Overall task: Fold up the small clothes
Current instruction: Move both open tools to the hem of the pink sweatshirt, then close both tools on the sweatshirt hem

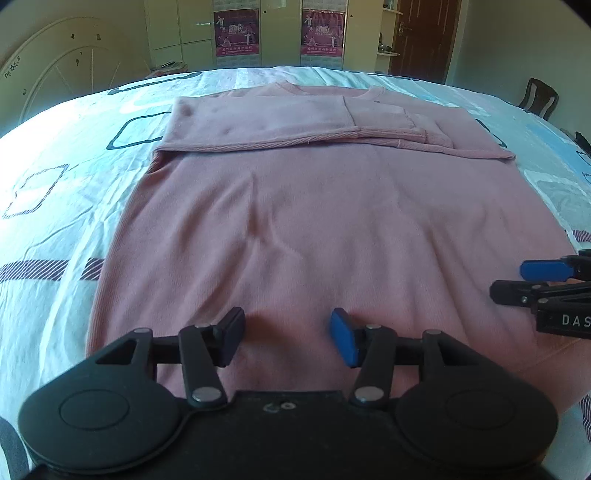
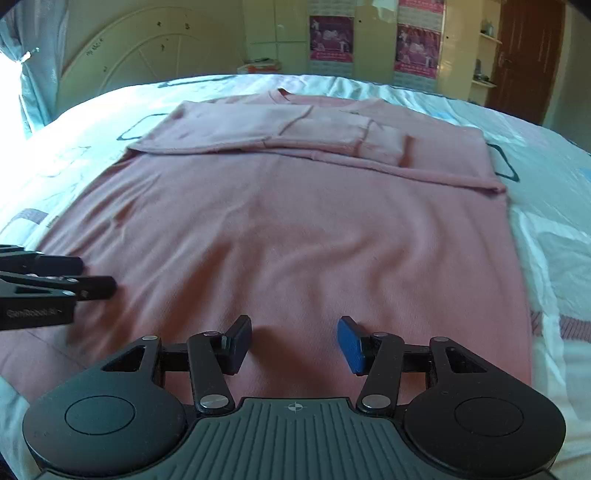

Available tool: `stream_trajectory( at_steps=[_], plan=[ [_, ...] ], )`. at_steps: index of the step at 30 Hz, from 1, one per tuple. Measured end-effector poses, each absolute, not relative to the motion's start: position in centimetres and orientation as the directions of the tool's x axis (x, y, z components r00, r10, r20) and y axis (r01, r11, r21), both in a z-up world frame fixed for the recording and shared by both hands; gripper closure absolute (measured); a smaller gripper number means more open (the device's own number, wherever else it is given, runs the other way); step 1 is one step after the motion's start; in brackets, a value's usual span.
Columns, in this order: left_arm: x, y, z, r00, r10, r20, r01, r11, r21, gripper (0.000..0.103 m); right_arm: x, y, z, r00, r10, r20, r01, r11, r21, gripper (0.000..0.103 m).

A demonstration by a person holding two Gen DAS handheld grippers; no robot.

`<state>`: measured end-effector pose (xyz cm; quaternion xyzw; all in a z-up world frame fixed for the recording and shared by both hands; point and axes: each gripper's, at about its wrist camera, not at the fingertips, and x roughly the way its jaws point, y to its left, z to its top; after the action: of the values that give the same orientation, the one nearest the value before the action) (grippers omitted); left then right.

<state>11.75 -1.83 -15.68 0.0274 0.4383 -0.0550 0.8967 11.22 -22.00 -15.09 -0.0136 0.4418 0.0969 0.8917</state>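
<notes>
Pink sweater lies flat on my patterned bedsheet, sleeves folded across its chest. Left gripper and right gripper both spread wide, empty, over the near hem. Headboard, wardrobe, door beyond.

In my left wrist view, my right tongs enter at the right edge, their body cut off after the letters "DAS". In my right wrist view, my left tongs enter at the left edge, their label too blurred to read. The pink sweater has its near hem hidden behind my tongs. The wall posters carry print too small to read.
</notes>
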Motion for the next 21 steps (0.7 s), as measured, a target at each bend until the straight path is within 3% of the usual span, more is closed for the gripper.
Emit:
stream_trajectory(
  at_steps=[12, 14, 18, 21],
  plan=[
    [8.3, 1.9, -14.5, 0.611, -0.06, -0.789, 0.087, 0.996, -0.008, 0.041, 4.8, -26.2, -14.0, 0.616, 0.014, -0.788, 0.036, 0.998, 0.046, 0.05],
    [8.0, 2.3, -14.4, 0.614, -0.052, -0.787, 0.08, 0.997, -0.004, 0.035, 4.7, -26.1, -14.3, 0.601, -0.002, -0.799, 0.056, 0.998, 0.04, 0.027],
    [7.6, 3.3, -14.6, 0.6, -0.049, -0.798, 0.065, 0.998, -0.012, 0.033, 4.5, -25.8, -14.9, 0.603, -0.028, -0.797, 0.089, 0.995, 0.033, 0.022],
    [7.1, 4.3, -14.7, 0.592, -0.056, -0.804, 0.047, 0.998, -0.036, 0.032, 4.8, -25.5, -15.5, 0.59, -0.06, -0.805, 0.108, 0.994, 0.005, 0.0]
  ],
)
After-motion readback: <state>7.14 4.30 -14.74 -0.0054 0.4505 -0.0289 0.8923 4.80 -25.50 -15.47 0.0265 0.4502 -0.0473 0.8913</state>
